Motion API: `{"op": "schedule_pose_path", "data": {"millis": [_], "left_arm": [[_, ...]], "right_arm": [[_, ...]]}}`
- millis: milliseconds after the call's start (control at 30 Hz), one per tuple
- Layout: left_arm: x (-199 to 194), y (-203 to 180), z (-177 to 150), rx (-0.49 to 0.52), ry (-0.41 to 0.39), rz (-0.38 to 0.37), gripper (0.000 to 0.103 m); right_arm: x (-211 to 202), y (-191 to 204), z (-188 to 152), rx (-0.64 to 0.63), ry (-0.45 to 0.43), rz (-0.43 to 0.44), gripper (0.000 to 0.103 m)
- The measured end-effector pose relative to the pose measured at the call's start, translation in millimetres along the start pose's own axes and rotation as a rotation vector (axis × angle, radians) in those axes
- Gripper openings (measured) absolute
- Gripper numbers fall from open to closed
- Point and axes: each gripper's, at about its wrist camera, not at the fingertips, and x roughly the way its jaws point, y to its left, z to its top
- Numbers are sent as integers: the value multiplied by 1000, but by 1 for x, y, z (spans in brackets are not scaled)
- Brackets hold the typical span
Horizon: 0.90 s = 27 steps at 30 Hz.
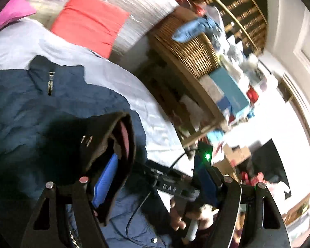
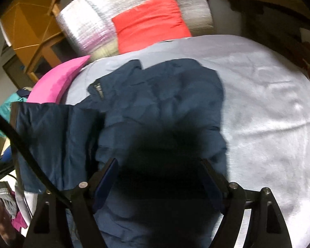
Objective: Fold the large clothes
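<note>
A navy zip jacket [image 1: 31, 107] lies spread on a pale lilac bed sheet [image 1: 134, 86]. My left gripper [image 1: 155, 165] stands wide open. The jacket's dark sleeve cuff [image 1: 113, 136] is draped around its left blue pad [image 1: 105, 181], and the right pad is bare. Between its fingers I see the black body of the other gripper [image 1: 171, 184] and a hand [image 1: 179, 217] holding it. In the right wrist view my right gripper [image 2: 161, 165] hovers open over the jacket [image 2: 165, 95], casting a shadow on it. The sleeve [image 2: 55, 136] is raised at the left.
A red pillow [image 2: 150, 20] and a pink pillow [image 2: 57, 82] lie at the head of the bed against a silver padded board [image 2: 97, 20]. A wicker basket [image 1: 188, 47] with blue cloth stands on a cluttered wooden shelf beside the bed. Bare sheet [image 2: 268, 103] stretches to the right.
</note>
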Motion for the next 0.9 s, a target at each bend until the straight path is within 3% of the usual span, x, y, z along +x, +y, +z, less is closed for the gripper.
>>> {"op": "schedule_pose_path", "data": {"millis": [167,300,367,500,633,733,800,900], "left_arm": [[-12,15,5,-85,-33,-48,77],[-41,37,5,-138,-115,-17,77],[-45,48,4,-184,-134,-30,80],[-15,67,-3,-252,-36,-29,82],[-1,64,-9,-260,6,-61,82],[6,47,-11,-226,33,-100,82],[10,28,-12,-207,57,-123,82],[6,-6,-11,-130,80,-90,82]], "right_arm": [[-13,-31,2,112,-17,27,82],[-28,-47,5,237,-76,184,82],[-32,-44,7,248,-100,220,82],[-22,-30,7,226,-74,192,83],[-18,-11,5,95,-34,161,83],[-14,0,0,4,-14,85,83],[-12,-8,-1,18,-3,71,83],[-18,-27,1,84,-19,63,83]]}}
